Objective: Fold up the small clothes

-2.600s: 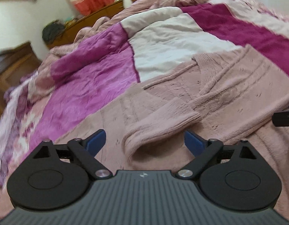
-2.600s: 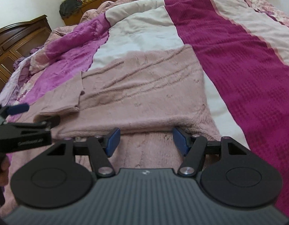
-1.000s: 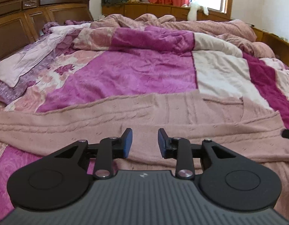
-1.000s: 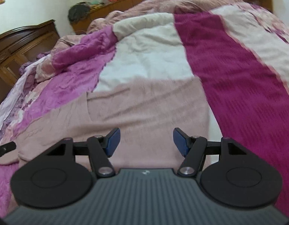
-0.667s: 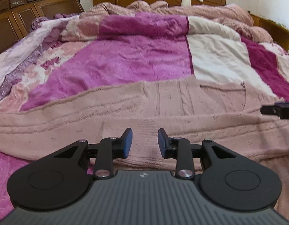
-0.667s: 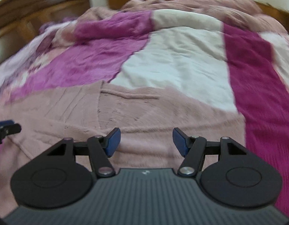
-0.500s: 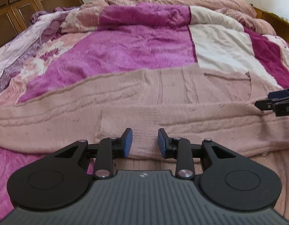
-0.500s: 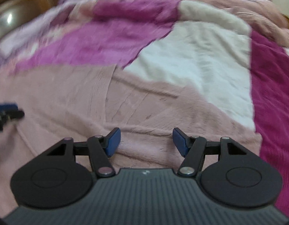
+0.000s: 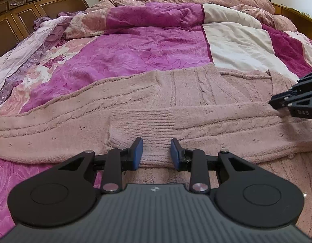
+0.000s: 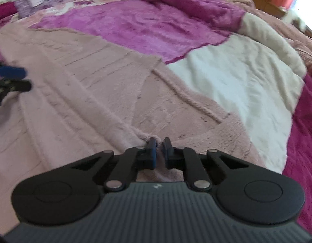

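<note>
Two risks: right gripper (image 10: 158,151), fingers pinched narrow on a thin sweater (image 9: 176,99) fold, may slip; left gripper (image 9: 157,151), fingers half-open around the cuff (image 9: 141,121), holds nothing and may snag the bedspread (image 9: 119,54).

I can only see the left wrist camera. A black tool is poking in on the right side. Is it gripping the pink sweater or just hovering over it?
Observer: Gripping. The right tool is pinched shut on a small ridge of the pink sweater.
Operator: Is that the very edge of it?
Observer: No. Sweater shows on both sides of the pinch, and the white quilt patch begins further to the right.
Operator: What else can that camera see?
Observer: The left tool, at its far left edge over the sweater, though blurred.
</note>
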### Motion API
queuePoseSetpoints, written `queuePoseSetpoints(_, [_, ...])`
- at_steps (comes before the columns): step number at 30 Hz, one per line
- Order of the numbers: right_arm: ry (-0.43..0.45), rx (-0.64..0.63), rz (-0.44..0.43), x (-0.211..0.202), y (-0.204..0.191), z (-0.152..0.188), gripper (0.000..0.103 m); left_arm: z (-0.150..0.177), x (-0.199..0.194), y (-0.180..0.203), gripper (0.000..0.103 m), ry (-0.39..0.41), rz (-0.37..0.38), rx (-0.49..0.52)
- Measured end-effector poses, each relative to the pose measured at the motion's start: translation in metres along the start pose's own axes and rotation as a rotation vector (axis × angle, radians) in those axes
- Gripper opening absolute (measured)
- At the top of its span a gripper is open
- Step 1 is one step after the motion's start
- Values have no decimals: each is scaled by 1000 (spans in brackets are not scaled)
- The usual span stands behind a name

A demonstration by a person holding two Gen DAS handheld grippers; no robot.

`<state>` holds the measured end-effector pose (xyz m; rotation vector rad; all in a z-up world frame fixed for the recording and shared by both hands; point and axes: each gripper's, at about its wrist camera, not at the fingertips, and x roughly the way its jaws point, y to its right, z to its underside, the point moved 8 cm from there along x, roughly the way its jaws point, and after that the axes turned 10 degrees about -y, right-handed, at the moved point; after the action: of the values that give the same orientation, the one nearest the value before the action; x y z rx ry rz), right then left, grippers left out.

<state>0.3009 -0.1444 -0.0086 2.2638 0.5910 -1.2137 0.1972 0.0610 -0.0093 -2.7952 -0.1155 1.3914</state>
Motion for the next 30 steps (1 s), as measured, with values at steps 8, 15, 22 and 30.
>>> queuePoseSetpoints(8, [62,227,16,-1,12,-3,13,1,2,-3,39,2,15,-1])
queuePoseSetpoints(15, [159,408,-10,-49,13,21,61,0,-4,-9,41,1,49,-38])
queuePoseSetpoints(22, [162,560,-44,-90,6,63,61,-1,-30,-29,50,28,21,-89])
queuePoseSetpoints(30, [191,687,-102,-128,-10,97,61,9,-60,-70,58,41,-23,-176])
